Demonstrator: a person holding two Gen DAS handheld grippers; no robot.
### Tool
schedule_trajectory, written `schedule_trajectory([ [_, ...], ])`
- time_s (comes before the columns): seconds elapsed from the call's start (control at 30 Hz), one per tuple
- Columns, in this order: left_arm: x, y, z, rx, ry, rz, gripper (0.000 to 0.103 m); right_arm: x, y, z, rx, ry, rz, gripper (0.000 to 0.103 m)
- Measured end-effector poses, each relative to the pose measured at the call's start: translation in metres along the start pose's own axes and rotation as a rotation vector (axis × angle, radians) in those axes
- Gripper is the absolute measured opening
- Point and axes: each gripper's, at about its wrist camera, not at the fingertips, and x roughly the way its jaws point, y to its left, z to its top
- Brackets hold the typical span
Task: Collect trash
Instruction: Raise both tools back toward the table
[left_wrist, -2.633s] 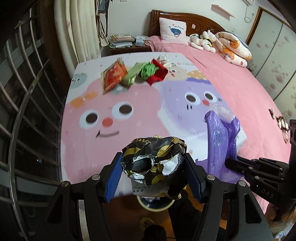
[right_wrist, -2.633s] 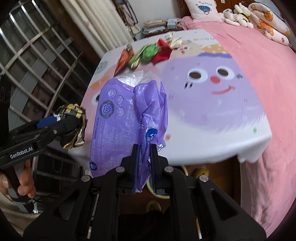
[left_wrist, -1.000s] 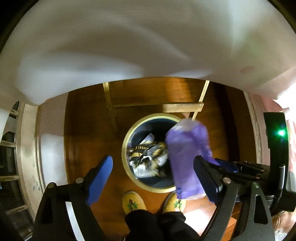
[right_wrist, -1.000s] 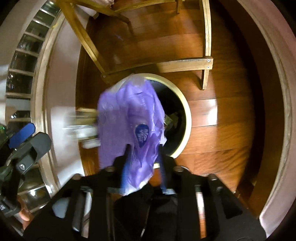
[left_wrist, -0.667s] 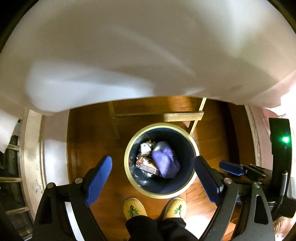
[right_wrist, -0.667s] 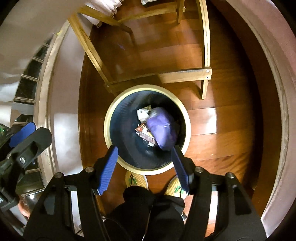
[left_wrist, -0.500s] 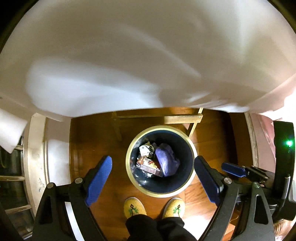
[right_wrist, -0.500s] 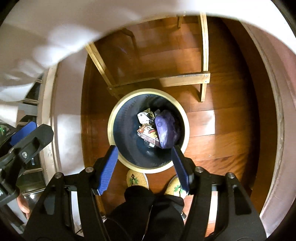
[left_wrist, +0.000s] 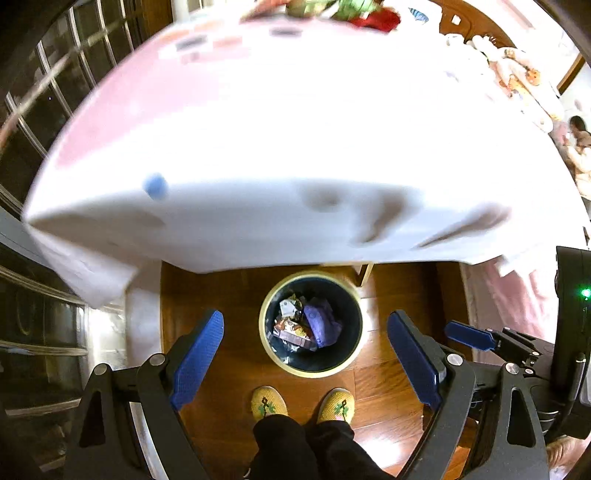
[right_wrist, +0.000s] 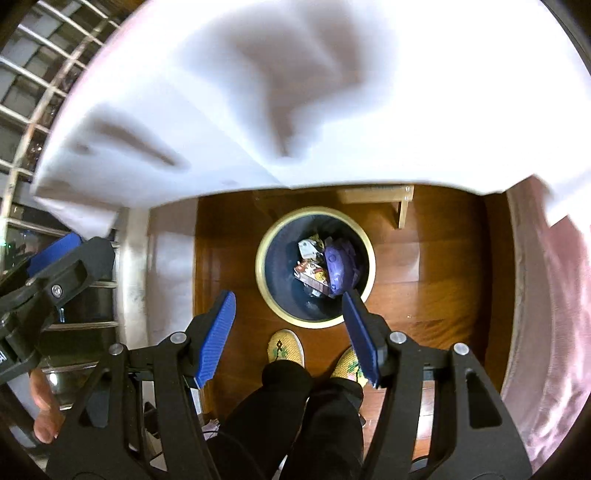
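Note:
A round dark bin with a gold rim (left_wrist: 263, 334) (right_wrist: 260, 266) stands on the wooden floor under the table's edge. Inside it lie the purple plastic bag (left_wrist: 322, 326) (right_wrist: 340, 268) and several crumpled wrappers (left_wrist: 289, 326) (right_wrist: 312, 271). My left gripper (left_wrist: 304, 326) hangs high above the bin, open and empty. My right gripper (right_wrist: 290, 301) is also open and empty above the bin. More wrappers (left_wrist: 332, 9), red and green, lie blurred at the far end of the pink tablecloth (left_wrist: 258, 129).
The white cloth edge (right_wrist: 258, 110) overhangs the bin. The person's yellow slippers (left_wrist: 269, 402) and dark trousers (right_wrist: 295, 413) stand just before the bin. A window grille (left_wrist: 44, 92) is at the left, a pink bed (right_wrist: 554, 314) at the right.
The purple bag dropped out of my right gripper into the bin, and its jaws opened. Both grippers have since risen, so the bin looks smaller and the tabletop comes into view.

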Motion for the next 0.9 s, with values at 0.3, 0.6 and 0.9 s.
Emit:
schedule_trajectory([
  [0.3,-0.123,-0.008,0.026,0.004,-0.130,0.016,0.091,-0.106,0.038,0.011,-0.111,-0.098,0.023,0.057],
  [0.6,-0.215,-0.007,0.053,-0.041,-0.231,0.075,0.091,-0.195,0.071,0.030,-0.243,-0.222,0.059,0.057],
  [0.9,-0.271,-0.010,0.082,-0.076,-0.296,0.062,0.091,-0.251,0.097,0.056,-0.343,-0.334,0.085,0.057],
])
